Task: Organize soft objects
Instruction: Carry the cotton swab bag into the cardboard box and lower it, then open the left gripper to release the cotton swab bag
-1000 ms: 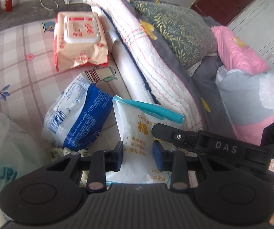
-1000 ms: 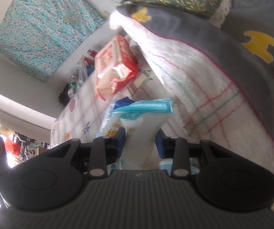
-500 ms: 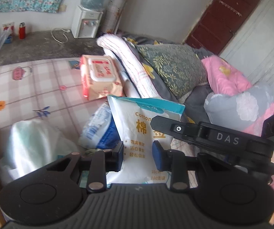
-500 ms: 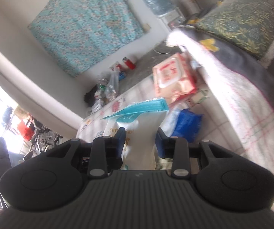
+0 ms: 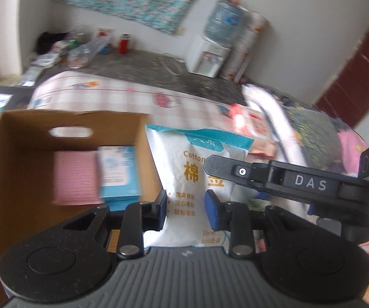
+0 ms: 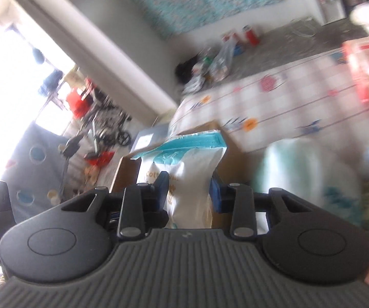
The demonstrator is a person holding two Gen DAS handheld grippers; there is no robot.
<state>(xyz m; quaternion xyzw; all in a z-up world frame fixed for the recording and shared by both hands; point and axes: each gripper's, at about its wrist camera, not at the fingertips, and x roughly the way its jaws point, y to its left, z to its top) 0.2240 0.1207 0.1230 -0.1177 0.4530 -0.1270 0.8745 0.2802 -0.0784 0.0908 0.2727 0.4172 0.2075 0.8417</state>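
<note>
Right claw [image 6: 189, 191] clamping cotton-swab bag [image 6: 192, 179], cardboard box [image 5: 17, 169] rim alongside

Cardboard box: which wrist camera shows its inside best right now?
The left wrist view: the cardboard box is open toward it, showing a pink pack and a blue pack inside. The right wrist view shows only its edges behind the cotton swab bag.

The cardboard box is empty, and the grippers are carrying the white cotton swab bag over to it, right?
Not empty. The left wrist view shows the cardboard box already holds a pink pack and a blue pack. The rest is right: the cotton swab bag is beside it.
</note>
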